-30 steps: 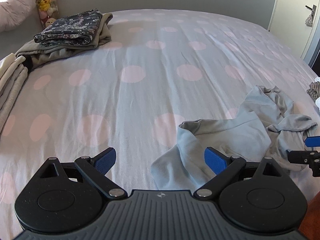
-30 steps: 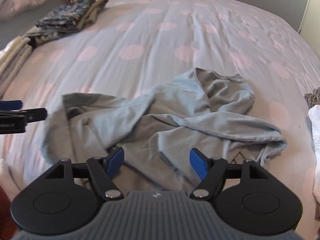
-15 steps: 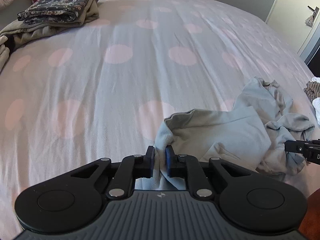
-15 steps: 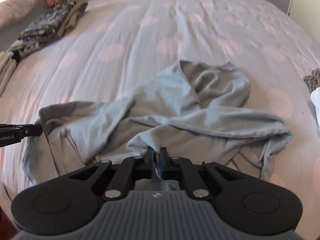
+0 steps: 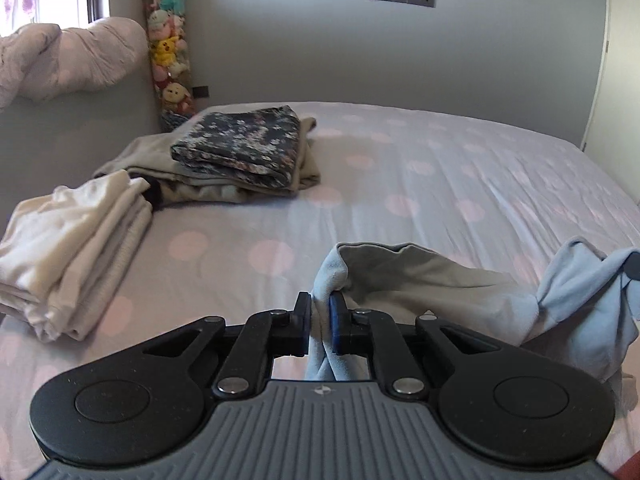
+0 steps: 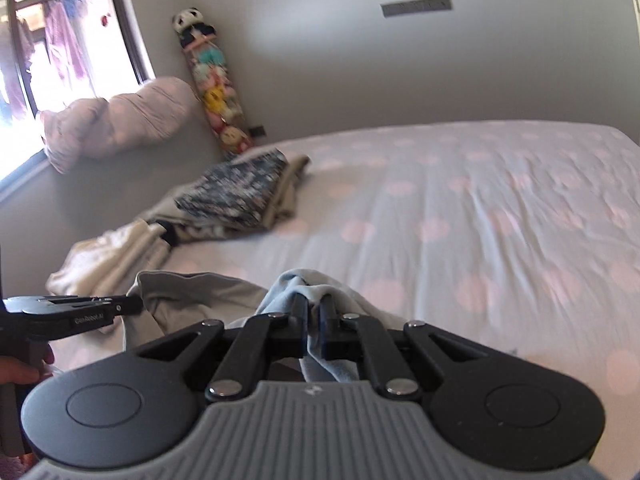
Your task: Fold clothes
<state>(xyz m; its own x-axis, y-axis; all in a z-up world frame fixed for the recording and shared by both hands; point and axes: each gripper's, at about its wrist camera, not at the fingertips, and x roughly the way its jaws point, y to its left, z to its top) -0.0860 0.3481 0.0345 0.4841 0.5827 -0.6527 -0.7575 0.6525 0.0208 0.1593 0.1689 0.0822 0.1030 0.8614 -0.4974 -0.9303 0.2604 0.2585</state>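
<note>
A light blue-grey garment (image 5: 432,280) hangs lifted above the bed, stretched between both grippers. My left gripper (image 5: 320,312) is shut on one bunched edge of it. My right gripper (image 6: 314,314) is shut on another bunched edge of the garment (image 6: 296,288). In the right wrist view the left gripper (image 6: 136,305) comes in from the left edge, pinching the cloth, with a hand behind it. The right gripper's tip shows at the far right of the left wrist view, wrapped in cloth. The garment's lower part is hidden behind the gripper bodies.
A bed (image 5: 460,184) with a pale sheet dotted pink lies below. A folded dark floral garment (image 5: 240,148) rests on beige clothes at the back left. A folded cream stack (image 5: 76,240) lies nearer left. A rolled duvet (image 5: 68,60) and a column of plush toys (image 5: 170,56) stand by the wall.
Both grippers went from open over the crumpled garment to shut on its edges, then rose with it. The views tilted up, now showing the far wall.
</note>
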